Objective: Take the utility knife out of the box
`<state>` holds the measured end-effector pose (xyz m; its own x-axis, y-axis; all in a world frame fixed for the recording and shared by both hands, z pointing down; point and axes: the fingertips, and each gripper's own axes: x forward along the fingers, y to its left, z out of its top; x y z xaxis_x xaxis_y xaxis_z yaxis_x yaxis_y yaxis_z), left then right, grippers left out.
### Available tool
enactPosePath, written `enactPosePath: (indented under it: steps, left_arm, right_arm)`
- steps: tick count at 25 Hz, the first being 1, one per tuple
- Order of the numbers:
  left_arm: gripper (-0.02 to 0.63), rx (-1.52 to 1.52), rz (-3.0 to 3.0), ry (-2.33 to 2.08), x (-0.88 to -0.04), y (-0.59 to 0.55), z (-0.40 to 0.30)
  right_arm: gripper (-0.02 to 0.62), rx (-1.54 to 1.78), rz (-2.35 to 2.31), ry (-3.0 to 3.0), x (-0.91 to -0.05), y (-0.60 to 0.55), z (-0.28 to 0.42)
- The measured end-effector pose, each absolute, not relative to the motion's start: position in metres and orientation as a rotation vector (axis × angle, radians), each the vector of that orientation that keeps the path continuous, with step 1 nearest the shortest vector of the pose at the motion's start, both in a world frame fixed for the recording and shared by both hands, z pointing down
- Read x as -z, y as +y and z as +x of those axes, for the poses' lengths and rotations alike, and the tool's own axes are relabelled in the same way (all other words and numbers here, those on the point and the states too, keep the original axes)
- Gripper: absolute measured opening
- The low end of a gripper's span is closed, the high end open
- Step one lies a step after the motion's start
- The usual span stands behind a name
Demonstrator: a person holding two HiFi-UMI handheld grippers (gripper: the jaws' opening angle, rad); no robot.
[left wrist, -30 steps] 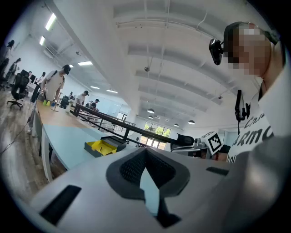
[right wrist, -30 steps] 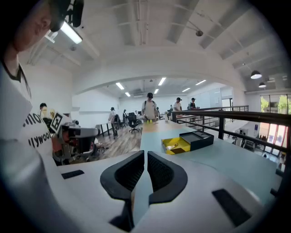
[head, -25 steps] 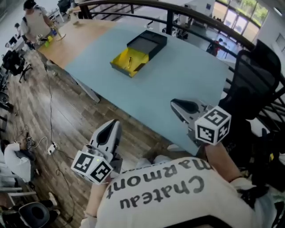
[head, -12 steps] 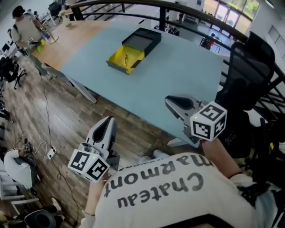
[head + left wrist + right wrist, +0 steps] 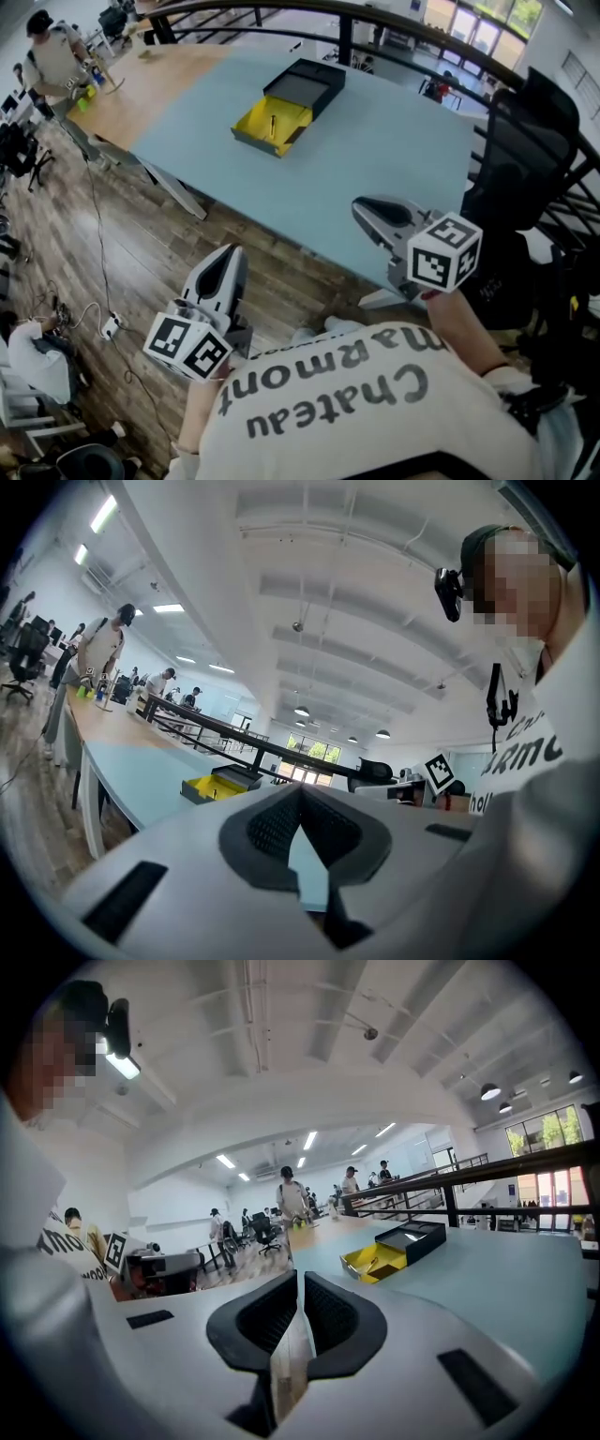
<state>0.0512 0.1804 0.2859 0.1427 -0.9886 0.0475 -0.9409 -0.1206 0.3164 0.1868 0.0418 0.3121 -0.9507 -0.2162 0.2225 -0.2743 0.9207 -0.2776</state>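
A yellow-lined box (image 5: 269,126) lies open on the far part of the light blue table (image 5: 375,159), with its black lid (image 5: 306,86) beside it. A slim utility knife (image 5: 273,124) rests inside the yellow tray. My left gripper (image 5: 230,255) hovers over the wooden floor, short of the table's near edge, with its jaws shut and empty. My right gripper (image 5: 362,207) is over the table's near edge, shut and empty too. The box (image 5: 217,785) shows far ahead of the left gripper (image 5: 300,794). It also lies far ahead of the right gripper (image 5: 299,1279), as yellow tray (image 5: 373,1261) and lid (image 5: 412,1237).
A black office chair (image 5: 525,155) stands at the table's right end. A dark railing (image 5: 281,9) runs behind the table. The table's far left part is bare wood (image 5: 159,70), where a person (image 5: 54,52) works. Cables and a power strip (image 5: 108,323) lie on the floor.
Both grippers have shifted slightly toward the table and stay shut. The box has not moved.
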Motion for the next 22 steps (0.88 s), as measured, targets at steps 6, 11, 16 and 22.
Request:
enactPosePath:
  steps: [6,11,16,22]
  left_arm:
    - [0.002,0.257,2.152,-1.896,-0.294,0.18,0.033]
    - [0.002,0.285,2.103,-1.884,-0.304,0.161,0.015]
    - [0.002,0.308,2.079,-1.875,-0.307,0.128,-0.01]
    - [0.002,0.269,2.057,-1.871,-0.315,0.092,-0.032]
  right_arm:
    - [0.048,-0.446,0.407,-2.9,-0.318,0.036,0.172]
    - [0.048,-0.458,0.393,-2.943,-0.316,0.02,0.15]
    - [0.048,-0.567,0.353,-2.961,-0.322,-0.019,0.12]
    - [0.048,-0.523,0.288,-2.911,-0.336,-0.052,0.089]
